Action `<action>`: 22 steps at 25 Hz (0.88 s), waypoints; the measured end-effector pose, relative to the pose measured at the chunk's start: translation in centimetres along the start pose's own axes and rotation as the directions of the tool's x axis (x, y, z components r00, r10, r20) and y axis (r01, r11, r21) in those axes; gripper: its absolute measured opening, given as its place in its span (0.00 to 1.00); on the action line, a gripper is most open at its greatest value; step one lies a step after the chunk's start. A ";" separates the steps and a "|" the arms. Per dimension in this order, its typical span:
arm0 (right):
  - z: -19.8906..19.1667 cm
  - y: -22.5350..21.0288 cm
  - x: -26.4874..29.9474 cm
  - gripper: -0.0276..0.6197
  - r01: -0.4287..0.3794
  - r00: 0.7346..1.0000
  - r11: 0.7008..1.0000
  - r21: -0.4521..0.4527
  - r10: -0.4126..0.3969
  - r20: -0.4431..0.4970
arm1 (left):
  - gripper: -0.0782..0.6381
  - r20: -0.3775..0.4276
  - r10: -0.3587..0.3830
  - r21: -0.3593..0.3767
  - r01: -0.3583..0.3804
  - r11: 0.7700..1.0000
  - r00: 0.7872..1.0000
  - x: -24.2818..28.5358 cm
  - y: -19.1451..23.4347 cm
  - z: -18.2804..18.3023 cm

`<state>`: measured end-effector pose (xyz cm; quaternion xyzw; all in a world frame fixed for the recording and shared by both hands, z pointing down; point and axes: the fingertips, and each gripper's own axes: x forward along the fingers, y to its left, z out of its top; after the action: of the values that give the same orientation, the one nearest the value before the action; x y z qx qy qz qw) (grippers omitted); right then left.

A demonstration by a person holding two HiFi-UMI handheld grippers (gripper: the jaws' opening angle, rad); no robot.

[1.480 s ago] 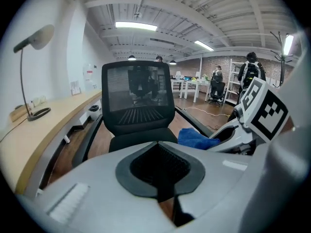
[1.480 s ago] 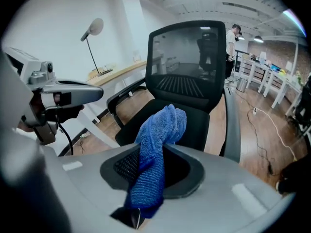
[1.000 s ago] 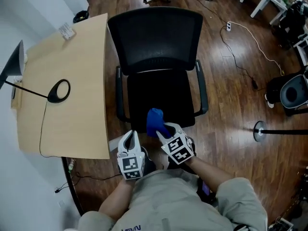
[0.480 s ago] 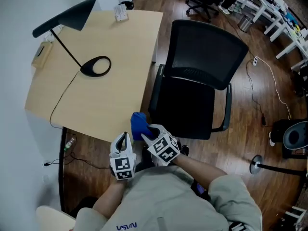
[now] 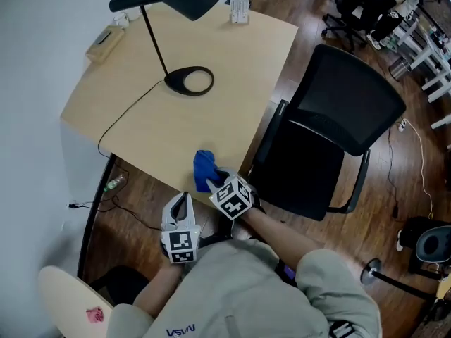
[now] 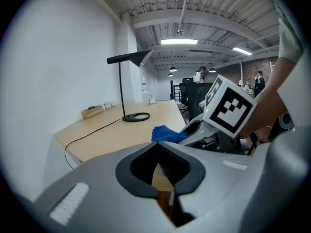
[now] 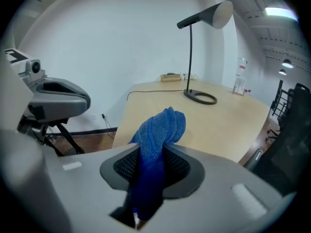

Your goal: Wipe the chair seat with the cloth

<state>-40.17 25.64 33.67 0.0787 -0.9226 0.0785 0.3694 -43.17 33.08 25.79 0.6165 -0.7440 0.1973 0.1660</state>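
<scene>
In the head view my right gripper [image 5: 213, 180] is shut on a bunched blue cloth [image 5: 204, 169], which it holds over the near edge of the wooden desk [image 5: 148, 129]. The black office chair [image 5: 313, 178] stands to the right of it, its seat bare and a hand's width from the cloth. In the right gripper view the cloth [image 7: 158, 130] rises from between the jaws, with the desk behind it. My left gripper [image 5: 181, 203] hangs lower and to the left over the floor, jaws together and nothing in them. The left gripper view shows the cloth [image 6: 166, 133] just ahead.
A black desk lamp [image 5: 189, 80] stands on the desk, its cable trailing off the left edge. A small box [image 5: 103, 39] and a card [image 5: 239, 10] sit at the far edge. Cables lie on the floor under the desk. A stand base [image 5: 370, 272] is at lower right.
Both grippers have swung left, away from the front of the chair seat to the desk's near edge. The cloth has travelled with the right gripper.
</scene>
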 end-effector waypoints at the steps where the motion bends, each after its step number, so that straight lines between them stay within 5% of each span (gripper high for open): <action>1: 0.0 -0.2 0.7 0.20 0.004 1.000 1.000 0.003 -0.004 -0.013 | 0.12 -0.003 0.008 -0.006 -0.008 1.000 1.000 -0.2 0.5 -0.3; 11: -0.4 -0.4 4.0 0.28 0.000 0.991 1.000 0.004 0.001 -0.131 | 0.12 0.006 0.020 -0.076 -0.020 0.997 1.000 0.2 3.2 -0.6; 16: 0.5 -0.2 1.9 0.35 0.003 0.997 0.999 0.034 0.000 -0.081 | 0.12 0.039 -0.018 -0.105 0.022 0.994 0.999 1.1 3.1 0.7; 22: 2.5 -1.6 -3.8 0.32 0.107 0.993 0.989 0.103 -0.112 0.045 | 0.12 0.084 -0.108 -0.125 0.118 0.985 0.991 2.3 1.5 2.7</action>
<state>-38.75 23.90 29.38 0.1496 -0.9209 0.1022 0.3452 -45.05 30.02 24.40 0.6528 -0.7247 0.1152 0.1880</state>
